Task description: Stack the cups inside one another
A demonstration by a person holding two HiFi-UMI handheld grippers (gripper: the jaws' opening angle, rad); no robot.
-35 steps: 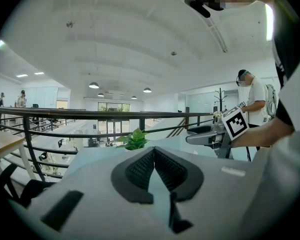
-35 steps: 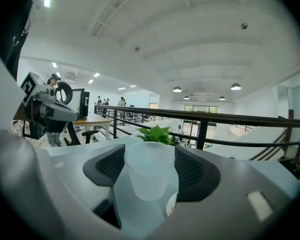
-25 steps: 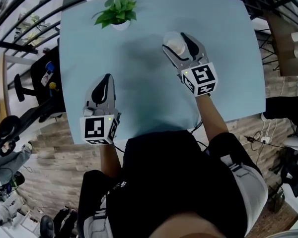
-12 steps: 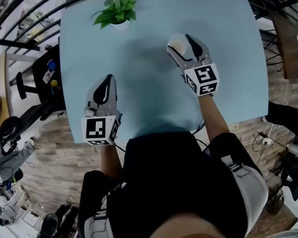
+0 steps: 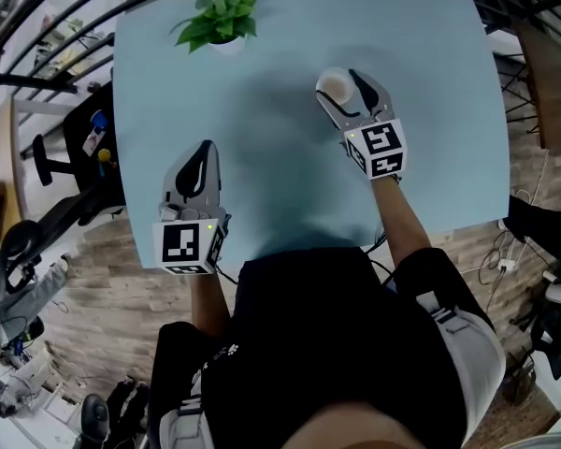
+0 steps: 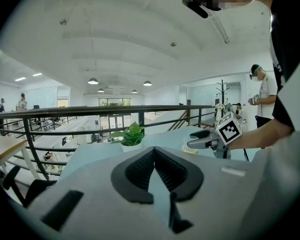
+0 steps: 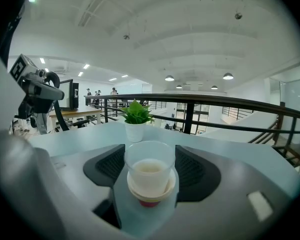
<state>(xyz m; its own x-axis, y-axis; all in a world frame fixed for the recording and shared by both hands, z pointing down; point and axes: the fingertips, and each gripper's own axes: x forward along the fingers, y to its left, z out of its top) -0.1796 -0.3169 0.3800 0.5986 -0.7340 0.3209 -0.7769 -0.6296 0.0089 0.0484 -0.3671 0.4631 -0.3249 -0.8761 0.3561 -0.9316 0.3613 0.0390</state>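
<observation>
- The clear cup (image 7: 150, 164) is clamped by the right gripper (image 5: 340, 84), right of centre in the upper head view, and is nested in the lower cups (image 7: 151, 193).
- If it is released tilted, the stack could be tipped.
- The left gripper (image 5: 199, 155) is closed and empty.

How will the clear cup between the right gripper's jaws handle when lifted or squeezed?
The clear cup looks thin-walled, so probably light and apt to flex if the right gripper squeezes. Nested in the cream cup, it seems likely steadied against tipping. Its smooth wall may slip in a loose grip.
</observation>
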